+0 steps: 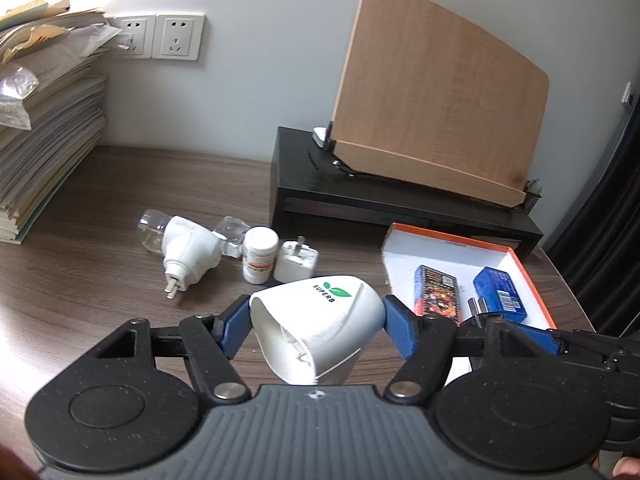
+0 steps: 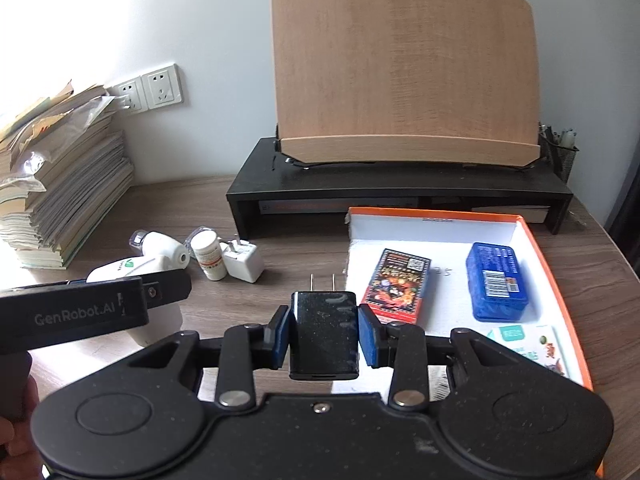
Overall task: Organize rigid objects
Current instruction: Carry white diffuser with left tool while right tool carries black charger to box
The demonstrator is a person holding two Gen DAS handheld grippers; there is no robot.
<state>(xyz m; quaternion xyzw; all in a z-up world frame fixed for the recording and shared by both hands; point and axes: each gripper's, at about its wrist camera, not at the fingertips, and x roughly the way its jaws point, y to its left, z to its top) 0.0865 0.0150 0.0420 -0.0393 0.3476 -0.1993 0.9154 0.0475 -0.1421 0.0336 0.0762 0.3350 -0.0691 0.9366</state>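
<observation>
My left gripper (image 1: 317, 320) is shut on a white SUPERB plug-in device (image 1: 320, 332), held above the wooden desk. My right gripper (image 2: 324, 332) is shut on a black charger plug (image 2: 324, 334), prongs pointing forward, just left of the orange-rimmed white box (image 2: 560, 272). The box holds a colourful card pack (image 2: 400, 284), a blue case (image 2: 497, 280) and a white packet (image 2: 532, 344). On the desk lie another white plug-in device (image 1: 188, 252), a white pill bottle (image 1: 259, 256) and a white adapter (image 1: 296, 262).
A black monitor riser (image 2: 360, 188) with a wooden book stand (image 2: 404, 76) sits at the back. A stack of books and papers (image 2: 60, 184) stands at the left below wall sockets (image 2: 148, 90). A mesh pen holder (image 2: 560, 152) is at the right.
</observation>
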